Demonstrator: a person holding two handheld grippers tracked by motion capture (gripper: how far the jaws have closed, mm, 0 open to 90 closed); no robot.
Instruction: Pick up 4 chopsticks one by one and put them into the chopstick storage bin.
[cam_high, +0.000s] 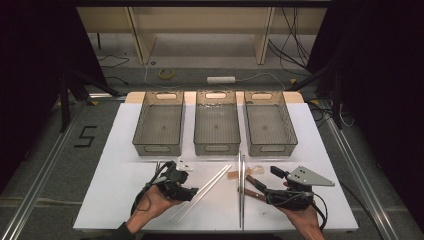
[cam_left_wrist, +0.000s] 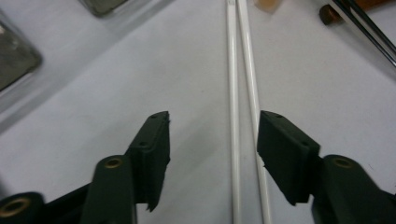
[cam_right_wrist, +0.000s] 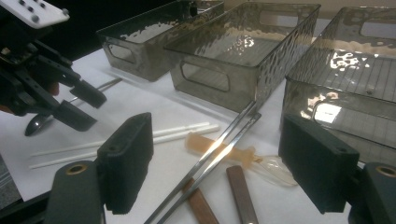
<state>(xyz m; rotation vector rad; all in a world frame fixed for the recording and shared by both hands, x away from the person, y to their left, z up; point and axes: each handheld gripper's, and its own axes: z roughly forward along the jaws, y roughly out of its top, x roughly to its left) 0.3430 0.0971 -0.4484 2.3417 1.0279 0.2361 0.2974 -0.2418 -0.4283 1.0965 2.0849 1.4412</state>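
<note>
1. The white rectangular tabletop carries everything in front of you. On the grey floor to its left a black "5" is marked; I can read no other writing or brand.
2. Three smoky translucent plastic bins stand in a row along the far side, with nothing in them, so by my judgement no sorting is done yet.
3. Your left hand-held gripper sits near you on the left, jaws partly apart and straddling the pair of long white plastic chopsticks. The pads do not press on them, so the pick is only being set up.
4. Your right hand-held gripper is near you on the right, released and holding nothing.
5. The other pieces lie on the tabletop between the grippers: long metal chopsticks, brown wooden chopsticks, and a small clear spoon with an amber handle. All of it is left to place.
</note>
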